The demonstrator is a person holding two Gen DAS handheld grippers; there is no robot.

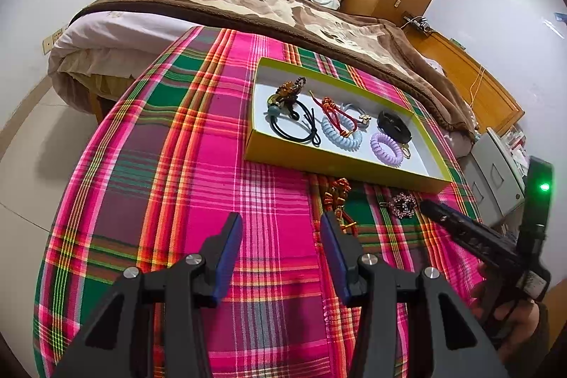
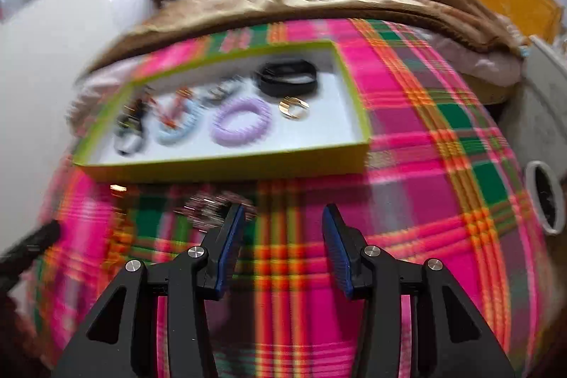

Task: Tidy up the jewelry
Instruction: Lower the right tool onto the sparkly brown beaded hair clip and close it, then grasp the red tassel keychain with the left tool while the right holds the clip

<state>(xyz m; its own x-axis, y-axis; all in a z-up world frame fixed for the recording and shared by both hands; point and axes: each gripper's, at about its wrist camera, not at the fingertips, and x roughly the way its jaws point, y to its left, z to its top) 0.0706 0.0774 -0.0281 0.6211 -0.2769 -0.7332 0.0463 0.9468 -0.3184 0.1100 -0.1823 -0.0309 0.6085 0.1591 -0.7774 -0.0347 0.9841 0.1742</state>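
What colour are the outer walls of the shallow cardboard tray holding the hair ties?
Yellow-green outside, white inside; the cardboard tray shows sharpest in the left wrist view.

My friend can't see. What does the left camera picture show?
A shallow green box on a pink plaid cloth holds hair ties, coil bands and bracelets. In front of the box, on the cloth, lie a red knotted cord and a sparkly brooch. The open left gripper hovers near the cord, with the right gripper beside the brooch.

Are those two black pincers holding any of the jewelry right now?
No. The left gripper and the right gripper are both open with only the plaid cloth between their fingers.
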